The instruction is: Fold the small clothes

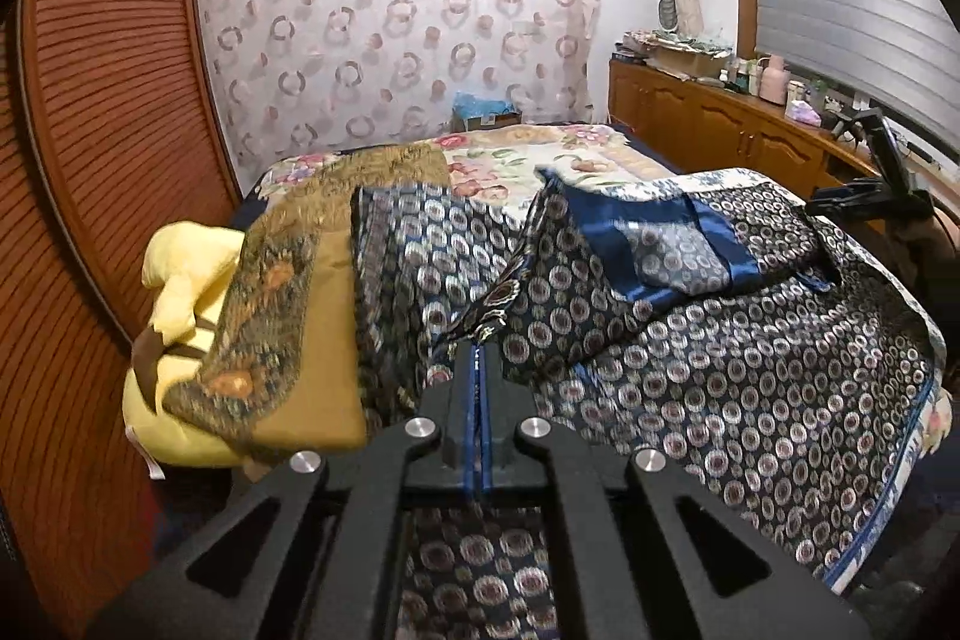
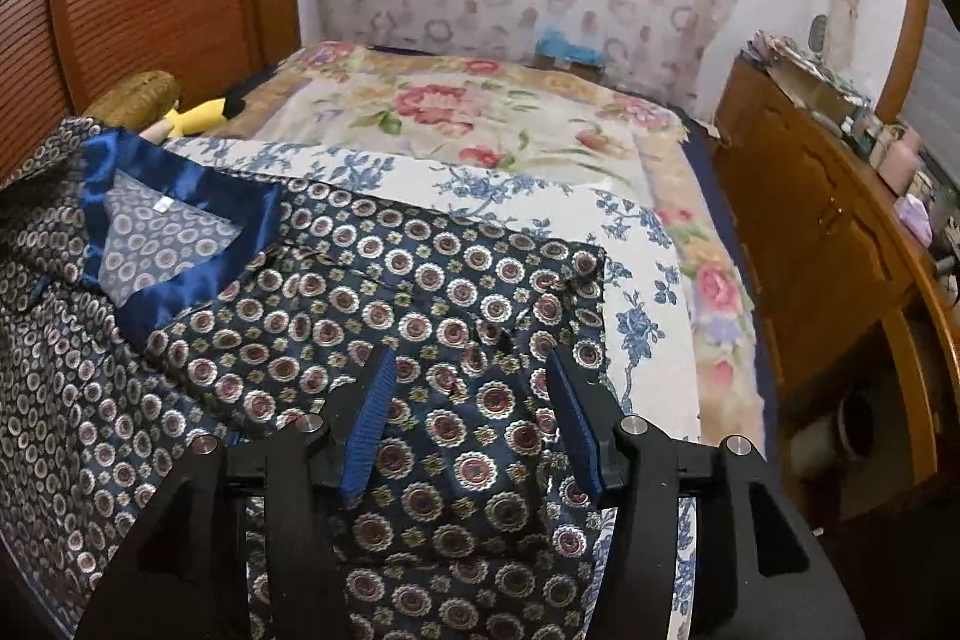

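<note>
Here the whole matter turns on which end of the patterned garment (image 2: 384,292) each tool commands. The garment, dark navy with ringed medallions and a bright blue satin collar band (image 2: 180,232), lies spread on the blue-flowered sheet (image 2: 540,196) at the near part of the bed, its collar to the far left in the right wrist view and its body running toward the near right. The left gripper (image 1: 478,340) has its fingers pressed together on a raised peak of that cloth, lifting a fold up off the bed; from its view the collar lies to the far right and the rest of the fabric drapes away to the right. The right gripper (image 2: 471,400) hangs just above the garment's right portion with its fingers spread wide and nothing between them, the cloth's far right edge just beyond its tips. So the left holds the side that must travel, and I judge the fold should carry rightward across the body, toward the open right gripper. A yellow stuffed toy (image 1: 186,280) and an olive paisley cloth (image 1: 270,310) sit at the left, clear of this.
</note>
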The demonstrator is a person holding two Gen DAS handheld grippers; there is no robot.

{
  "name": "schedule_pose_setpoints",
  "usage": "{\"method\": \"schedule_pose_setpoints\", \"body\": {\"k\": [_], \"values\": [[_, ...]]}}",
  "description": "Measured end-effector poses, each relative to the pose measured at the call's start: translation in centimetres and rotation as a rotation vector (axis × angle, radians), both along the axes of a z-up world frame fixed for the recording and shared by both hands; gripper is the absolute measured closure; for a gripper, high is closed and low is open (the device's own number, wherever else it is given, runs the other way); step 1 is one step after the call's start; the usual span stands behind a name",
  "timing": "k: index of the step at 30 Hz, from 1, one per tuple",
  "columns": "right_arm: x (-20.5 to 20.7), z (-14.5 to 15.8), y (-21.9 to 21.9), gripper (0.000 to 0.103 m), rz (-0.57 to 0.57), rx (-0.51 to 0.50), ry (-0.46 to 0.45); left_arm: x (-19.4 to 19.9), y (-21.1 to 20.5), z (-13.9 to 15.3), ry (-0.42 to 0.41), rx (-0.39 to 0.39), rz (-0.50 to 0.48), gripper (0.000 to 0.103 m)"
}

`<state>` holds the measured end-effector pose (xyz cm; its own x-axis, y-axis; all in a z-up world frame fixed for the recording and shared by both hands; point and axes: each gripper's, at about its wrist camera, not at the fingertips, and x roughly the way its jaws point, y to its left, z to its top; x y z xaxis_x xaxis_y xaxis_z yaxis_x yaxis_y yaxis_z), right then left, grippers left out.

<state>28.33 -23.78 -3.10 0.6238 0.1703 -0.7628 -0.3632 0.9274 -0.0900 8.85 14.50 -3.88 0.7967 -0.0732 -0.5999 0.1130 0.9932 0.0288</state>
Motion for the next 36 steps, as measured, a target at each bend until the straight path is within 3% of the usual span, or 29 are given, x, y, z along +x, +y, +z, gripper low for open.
{"method": "schedule_pose_setpoints", "body": {"k": [9,11,12,15,23,36], "values": [[1.6,-2.3,-1.0,0.05,-0.03,0.062,0.097,-0.9,0.8,-3.4,0.053,-0.033,0.027,0.103],[1.1,-2.2,-0.8,0.075,-0.006,0.062,0.089,-1.2,0.7,-3.6,0.054,-0.033,0.026,0.103],[0.7,-2.0,-0.6,0.093,0.012,0.054,0.075,-1.4,0.7,-3.7,0.051,-0.036,0.027,0.103],[-1.6,-0.7,-0.6,0.1,0.057,0.066,-0.012,-2.5,0.7,-3.8,0.038,-0.048,0.028,0.103],[-9.2,0.8,-3.5,0.102,0.076,0.106,-0.156,-5.2,1.4,-4.7,0.036,-0.061,0.051,0.103],[-16.1,-1.2,-8.8,0.102,-0.021,0.148,-0.135,-7.2,2.2,-5.2,0.031,-0.041,0.086,0.103]]}}
